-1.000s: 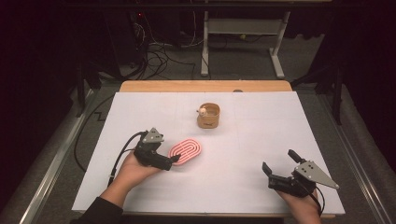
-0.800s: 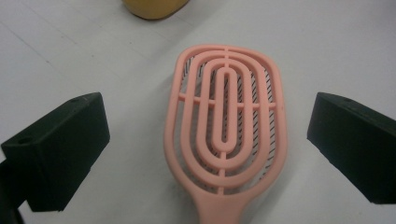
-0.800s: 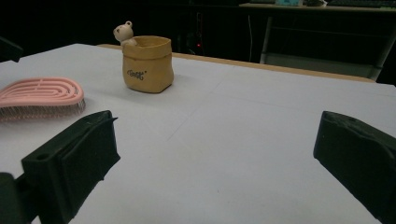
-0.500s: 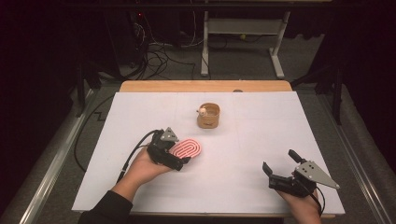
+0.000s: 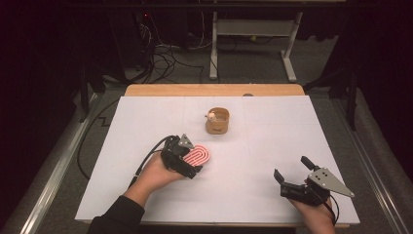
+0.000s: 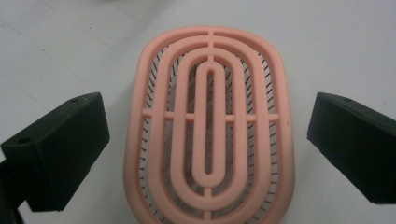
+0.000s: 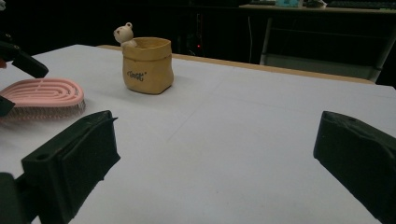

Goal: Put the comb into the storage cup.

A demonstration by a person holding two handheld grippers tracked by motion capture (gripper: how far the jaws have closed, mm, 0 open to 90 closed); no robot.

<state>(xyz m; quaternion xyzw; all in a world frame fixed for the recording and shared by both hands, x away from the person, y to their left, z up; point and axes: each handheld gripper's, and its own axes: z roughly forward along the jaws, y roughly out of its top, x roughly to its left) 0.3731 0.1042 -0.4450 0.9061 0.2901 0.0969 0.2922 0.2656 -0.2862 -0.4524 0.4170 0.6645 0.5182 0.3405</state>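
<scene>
Starting nearest me, I see the right gripper [image 5: 293, 181] resting wide open and empty at the bench's [image 5: 272, 141] front right, where it was a second ago. My left gripper [image 6: 205, 140] has come forward and now straddles the pink brush [image 6: 210, 135], which lies flat on the bench left of centre; its jaws are spread either side without touching, so closing and lifting are still to do. Farther back stands the tan pouch [image 5: 217, 121], untouched.

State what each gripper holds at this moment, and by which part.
Nothing is held. The left gripper stands open, its jaws either side of the pink brush with gaps showing. The right gripper is open over bare table.
</scene>
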